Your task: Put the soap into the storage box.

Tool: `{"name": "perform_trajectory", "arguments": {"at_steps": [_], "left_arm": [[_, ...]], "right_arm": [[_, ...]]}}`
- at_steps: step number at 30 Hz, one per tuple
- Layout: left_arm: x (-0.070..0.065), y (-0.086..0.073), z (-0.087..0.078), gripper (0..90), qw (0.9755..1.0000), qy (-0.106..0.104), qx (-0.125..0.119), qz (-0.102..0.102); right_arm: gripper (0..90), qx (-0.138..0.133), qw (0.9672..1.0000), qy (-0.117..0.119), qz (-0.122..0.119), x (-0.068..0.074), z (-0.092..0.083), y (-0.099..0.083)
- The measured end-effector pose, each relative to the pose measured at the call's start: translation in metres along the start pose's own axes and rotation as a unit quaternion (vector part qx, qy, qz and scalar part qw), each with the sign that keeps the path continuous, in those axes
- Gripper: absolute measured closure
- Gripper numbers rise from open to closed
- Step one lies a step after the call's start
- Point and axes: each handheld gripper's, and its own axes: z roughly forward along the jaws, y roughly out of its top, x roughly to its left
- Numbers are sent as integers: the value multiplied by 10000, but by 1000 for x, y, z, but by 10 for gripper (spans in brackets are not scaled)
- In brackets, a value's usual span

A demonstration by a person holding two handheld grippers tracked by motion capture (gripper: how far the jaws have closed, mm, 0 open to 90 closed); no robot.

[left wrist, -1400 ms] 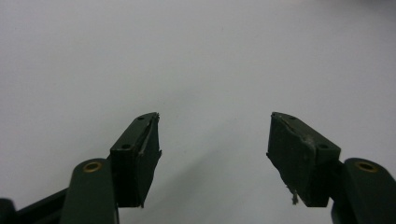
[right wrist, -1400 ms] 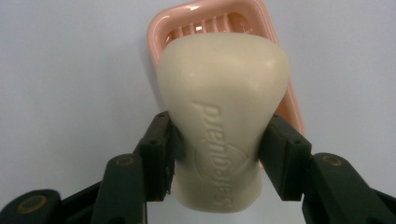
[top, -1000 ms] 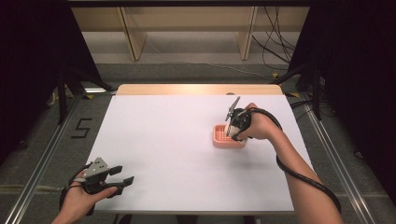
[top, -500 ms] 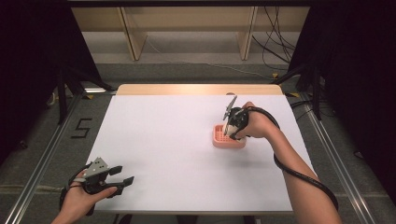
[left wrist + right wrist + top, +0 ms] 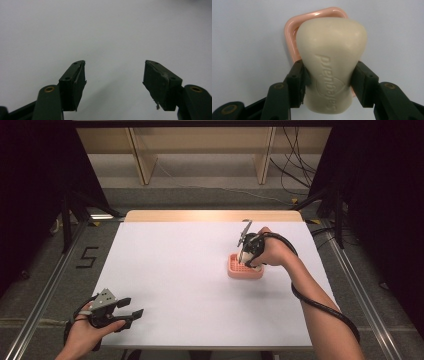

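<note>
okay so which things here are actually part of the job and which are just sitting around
In the job:
soap bar, clamped in the right gripper
pink soap dish, right under the soap

Just around:
left gripper, open and idle over the bare white table
wooden shelf frame and cables behind the table

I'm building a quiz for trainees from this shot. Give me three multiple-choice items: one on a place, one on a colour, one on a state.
1. Where is the soap?
A. Over the dish
B. At the table's near left corner
C. On the floor

2. What colour is the dish?
A. Blue
B. Pink
C. Black

3. How does the left gripper stand?
A. Shut on the soap
B. Shut on the dish
C. Open, with nothing between its jaws

Key: 1 A, the right gripper holds the soap above the dish; 2 B, its rim is pink; 3 C, its jaws stand apart over bare table.
</note>
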Motion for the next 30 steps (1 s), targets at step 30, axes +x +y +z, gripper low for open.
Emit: {"name": "perform_trajectory", "arguments": {"at_steps": [30], "left_arm": [[0, 0, 0, 337, 10000, -1, 5, 0]], "right_arm": [[503, 118, 9999, -47, 57, -3, 17, 4]]}}
